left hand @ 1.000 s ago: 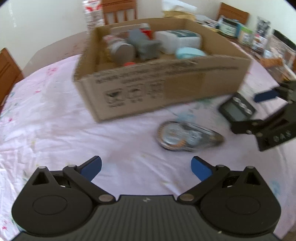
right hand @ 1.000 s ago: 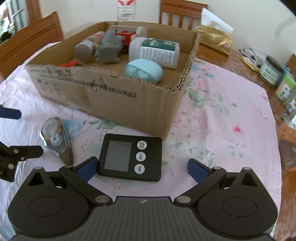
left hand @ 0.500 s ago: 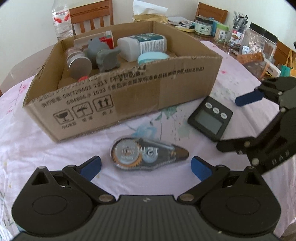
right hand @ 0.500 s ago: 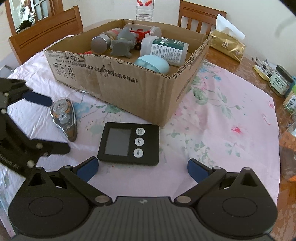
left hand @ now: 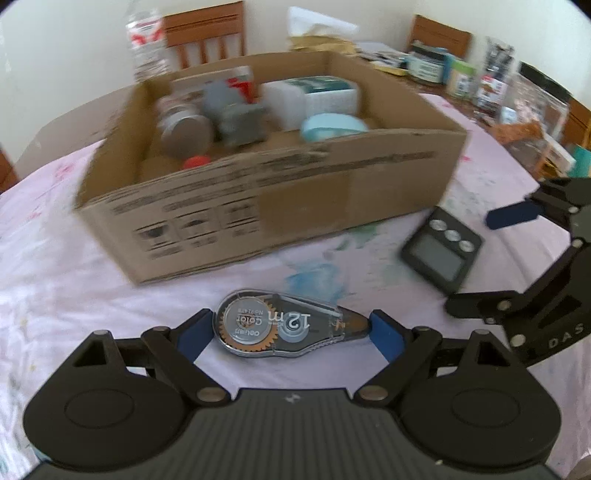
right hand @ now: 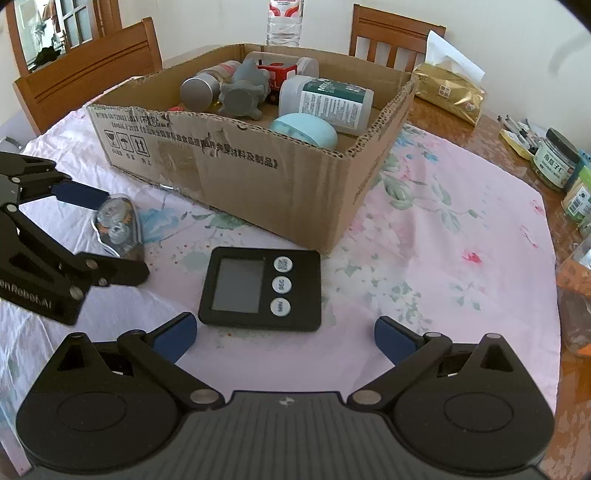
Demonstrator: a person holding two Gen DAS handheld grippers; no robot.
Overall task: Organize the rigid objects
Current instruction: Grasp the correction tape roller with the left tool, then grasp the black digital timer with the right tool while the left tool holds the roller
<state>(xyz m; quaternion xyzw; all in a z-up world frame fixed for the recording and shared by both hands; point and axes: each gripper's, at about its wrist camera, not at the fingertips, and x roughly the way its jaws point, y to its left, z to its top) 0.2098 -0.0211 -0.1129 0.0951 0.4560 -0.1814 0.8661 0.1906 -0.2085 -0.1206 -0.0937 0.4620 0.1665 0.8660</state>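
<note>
A clear correction tape dispenser [left hand: 284, 328] lies on the pink cloth between the fingers of my left gripper [left hand: 290, 334]; the blue pads touch both its ends. It also shows in the right wrist view [right hand: 118, 227]. A black digital timer [right hand: 260, 288] lies flat just ahead of my right gripper [right hand: 284, 338], which is open and empty. The timer also shows in the left wrist view [left hand: 443, 249]. A cardboard box [right hand: 258, 173] behind them holds a white bottle [right hand: 325, 101], a grey toy [right hand: 242, 96], a metal tin [right hand: 197, 90] and a light blue case [right hand: 304, 129].
Jars and packets [right hand: 557, 162] crowd the table's right side. A gold bag [right hand: 448, 92] lies behind the box. Wooden chairs [right hand: 85, 70] and a water bottle [right hand: 284, 16] stand at the far edge. A floral pink cloth [right hand: 443, 229] covers the table.
My left gripper has moved forward onto the tape dispenser and closed its fingers around it. My right gripper has edged closer to the timer and stays open.
</note>
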